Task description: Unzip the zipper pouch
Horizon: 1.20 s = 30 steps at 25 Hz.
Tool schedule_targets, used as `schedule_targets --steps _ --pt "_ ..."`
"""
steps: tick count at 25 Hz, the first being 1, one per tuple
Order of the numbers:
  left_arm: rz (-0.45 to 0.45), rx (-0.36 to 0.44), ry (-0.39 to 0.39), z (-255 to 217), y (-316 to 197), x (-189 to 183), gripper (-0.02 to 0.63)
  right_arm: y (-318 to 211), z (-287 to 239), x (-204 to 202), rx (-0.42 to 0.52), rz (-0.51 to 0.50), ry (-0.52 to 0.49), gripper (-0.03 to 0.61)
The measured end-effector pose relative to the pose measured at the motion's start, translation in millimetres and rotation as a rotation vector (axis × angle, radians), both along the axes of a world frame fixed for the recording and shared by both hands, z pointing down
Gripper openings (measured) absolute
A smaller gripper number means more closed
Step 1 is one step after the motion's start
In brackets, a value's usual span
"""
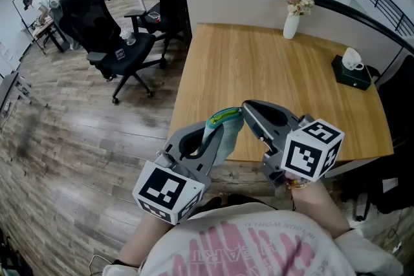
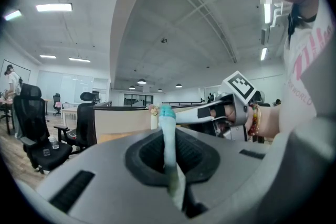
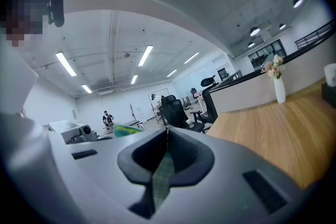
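Both grippers hold the zipper pouch (image 1: 222, 128) up in the air in front of the person's chest, over the near edge of the wooden table (image 1: 272, 74). The pouch is pale with a teal and green top edge. My left gripper (image 1: 215, 136) is shut on one end, and a teal strip of the pouch (image 2: 168, 134) stands up between its jaws (image 2: 171, 168). My right gripper (image 1: 248, 110) is shut on a thin green-checked piece of the pouch (image 3: 163, 176) at the top edge. The right gripper (image 2: 218, 113) also shows in the left gripper view. The zipper slider itself is hidden.
A white vase with flowers (image 1: 292, 19) stands at the table's far edge by a low partition. A dark tissue box (image 1: 352, 72) sits at the right. Black office chairs (image 1: 110, 35) stand on the wooden floor to the left.
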State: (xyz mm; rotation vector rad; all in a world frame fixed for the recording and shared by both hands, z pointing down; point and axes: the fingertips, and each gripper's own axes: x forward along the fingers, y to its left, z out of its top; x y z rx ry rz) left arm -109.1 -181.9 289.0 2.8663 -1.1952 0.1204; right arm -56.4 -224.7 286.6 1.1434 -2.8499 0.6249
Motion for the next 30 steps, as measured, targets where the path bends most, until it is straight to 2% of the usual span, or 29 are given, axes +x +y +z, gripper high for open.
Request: schedule_targets --steps 9,30 --pt "0.000 -0.016 0.067 -6.7 -0.1 -3.9 0.006 -8.2 7.2 19.0 -0.013 0.062 0.017 0.003" --pt "-0.017 -0.050 0.123 -11.1 -8.7 1.1 0.008 -23.1 18.7 54.2 -0.058 0.141 -0.022 0.003"
